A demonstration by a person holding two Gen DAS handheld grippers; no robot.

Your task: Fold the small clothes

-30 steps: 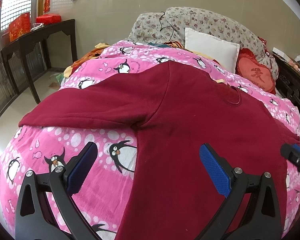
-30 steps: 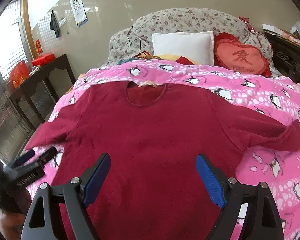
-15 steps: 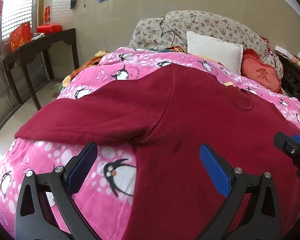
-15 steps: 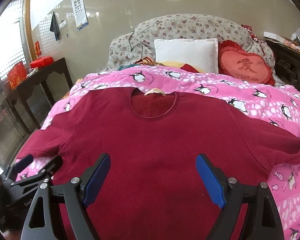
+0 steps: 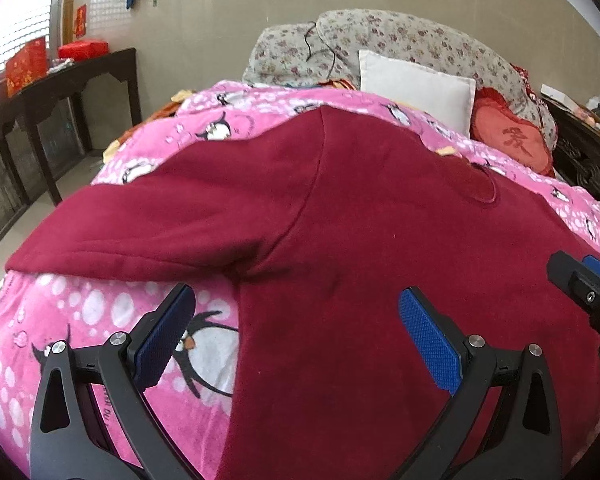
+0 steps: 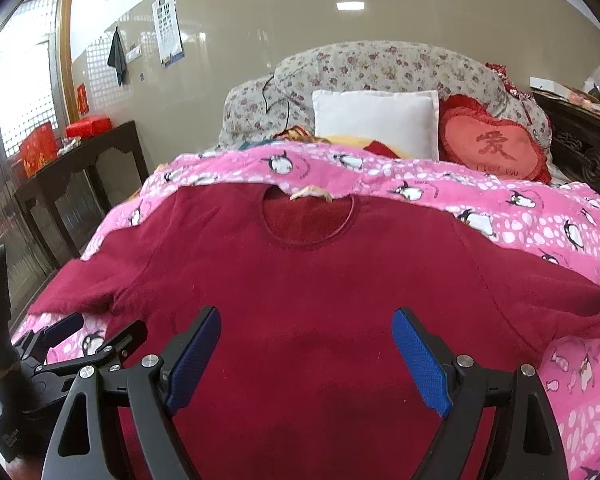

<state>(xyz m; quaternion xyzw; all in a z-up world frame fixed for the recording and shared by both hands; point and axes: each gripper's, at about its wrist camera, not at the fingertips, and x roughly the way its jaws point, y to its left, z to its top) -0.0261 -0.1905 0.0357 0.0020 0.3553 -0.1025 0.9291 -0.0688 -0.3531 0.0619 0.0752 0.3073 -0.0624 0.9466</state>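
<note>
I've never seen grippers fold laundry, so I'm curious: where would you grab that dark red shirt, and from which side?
Probably the red shirt at its left sleeve, which lies flat, stretched sideways over the pink blanket. Its lower edge faces the open left gripper, so come from below and pinch that edge.

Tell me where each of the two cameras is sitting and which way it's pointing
Left wrist: sits on the left gripper, low over the near left side of the bed, facing the headboard; sees the red sweater at its left armpit seam, its own open blue fingers, and the right gripper at the right edge.
Right wrist: sits on the right gripper, centred over the sweater's lower body, facing its neckline; the left gripper shows lower left.
Shared: sweater, penguin quilt, white pillow, heart cushion.
</note>
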